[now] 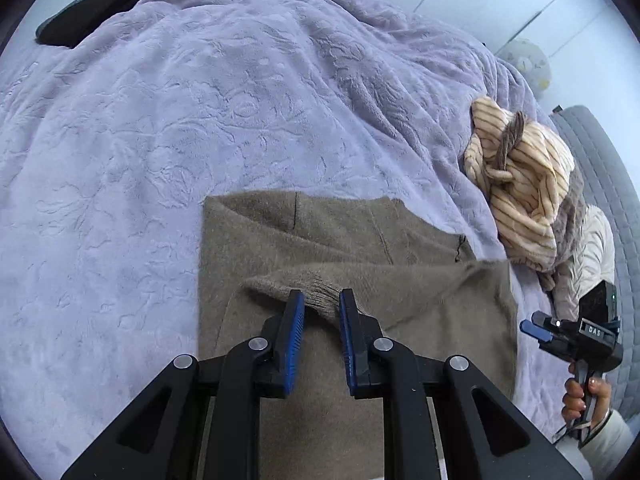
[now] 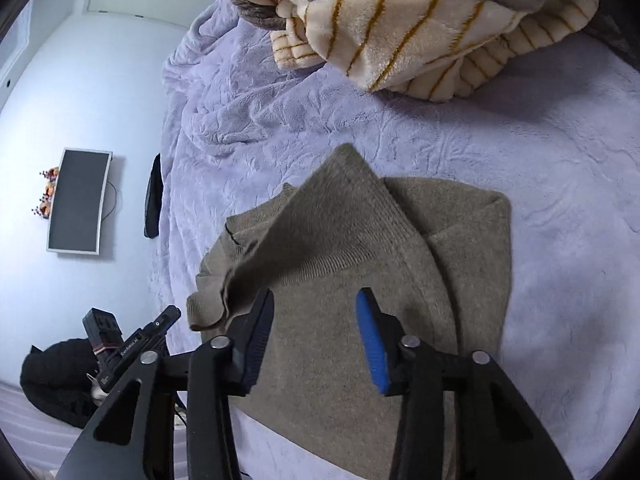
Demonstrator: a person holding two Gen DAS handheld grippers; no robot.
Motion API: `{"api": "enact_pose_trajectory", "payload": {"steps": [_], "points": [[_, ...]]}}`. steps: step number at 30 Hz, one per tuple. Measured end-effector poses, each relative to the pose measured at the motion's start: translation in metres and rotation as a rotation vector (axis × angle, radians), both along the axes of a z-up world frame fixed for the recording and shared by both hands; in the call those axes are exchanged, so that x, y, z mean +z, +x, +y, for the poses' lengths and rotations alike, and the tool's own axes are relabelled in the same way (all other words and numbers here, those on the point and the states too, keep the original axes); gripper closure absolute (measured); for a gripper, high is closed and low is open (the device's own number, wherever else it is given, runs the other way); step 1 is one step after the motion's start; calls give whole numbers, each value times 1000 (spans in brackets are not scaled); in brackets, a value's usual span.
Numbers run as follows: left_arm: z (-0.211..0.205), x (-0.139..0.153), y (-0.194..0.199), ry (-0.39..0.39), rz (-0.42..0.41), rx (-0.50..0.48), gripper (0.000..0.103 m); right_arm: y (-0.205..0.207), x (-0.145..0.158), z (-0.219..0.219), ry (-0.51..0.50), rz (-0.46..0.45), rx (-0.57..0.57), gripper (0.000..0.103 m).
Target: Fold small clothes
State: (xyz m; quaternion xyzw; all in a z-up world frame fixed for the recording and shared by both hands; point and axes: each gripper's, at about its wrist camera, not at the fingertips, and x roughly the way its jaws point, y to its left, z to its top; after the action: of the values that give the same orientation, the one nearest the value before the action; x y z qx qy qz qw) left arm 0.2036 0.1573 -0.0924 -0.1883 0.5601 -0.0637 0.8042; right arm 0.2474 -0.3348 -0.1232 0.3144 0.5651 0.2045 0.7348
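A lilac plush blanket with an embossed leaf pattern (image 1: 200, 128) covers the whole bed and serves as the working surface. On it, near the person's edge, lies the olive-brown knitted sweater (image 2: 328, 320), partly folded: its body is flat, one side is turned in along a straight edge, and a sleeve lies across the front with its ribbed cuff (image 1: 320, 300) toward the left gripper. Beyond the sweater, apart from it, a cream fleece garment with thin brown stripes (image 1: 524, 184) sits in a loose heap with a grey-brown piece mixed in. A flat dark screen in a pale frame (image 2: 78, 202) hangs on the far wall. The left gripper (image 1: 322, 304) has its blue-padded jaws nearly together, pinching the ribbed cuff of the sleeve just above the sweater's body. The right gripper (image 2: 316, 308) stands over the sweater with its jaws partly apart and nothing between them; the knit lies beneath, free of the pads. A hand (image 1: 582, 396) holds the right gripper's handle.
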Motion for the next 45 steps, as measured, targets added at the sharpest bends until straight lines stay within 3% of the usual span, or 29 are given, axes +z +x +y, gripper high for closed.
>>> {"api": "enact_pose_trajectory", "payload": {"steps": [5,9,13,20,21,23,27,30,33,38,45], "points": [[-31,-30,-8,17,84,-125,84,2,-16,17,-87,25,70,61],[-57,-46,0,23,97,-173,84,19,-27,35,-100,32,77,61],[-49,-45,27,33,61,-91,84,40,-35,47,-161,27,75,61],[0,-22,62,68,-8,85,84,61,-25,36,-226,-7,-11,61],[4,-17,60,84,-15,86,84,60,-21,34,-229,-17,-23,56],[8,-11,54,116,-16,73,84,53,-13,33,-244,-31,-16,47],[-6,-12,27,211,35,0,84,27,1,33,-255,-55,19,47],[-22,-25,-5,235,79,-38,84,-1,4,32,-228,-47,9,47],[-27,-48,-36,249,153,-34,84,-33,-5,33,-217,-12,9,47],[-14,-51,-65,219,139,3,76,-77,-44,32,-298,81,53,47],[10,-38,-100,220,187,35,76,-103,-39,21,-294,109,24,45]]}}
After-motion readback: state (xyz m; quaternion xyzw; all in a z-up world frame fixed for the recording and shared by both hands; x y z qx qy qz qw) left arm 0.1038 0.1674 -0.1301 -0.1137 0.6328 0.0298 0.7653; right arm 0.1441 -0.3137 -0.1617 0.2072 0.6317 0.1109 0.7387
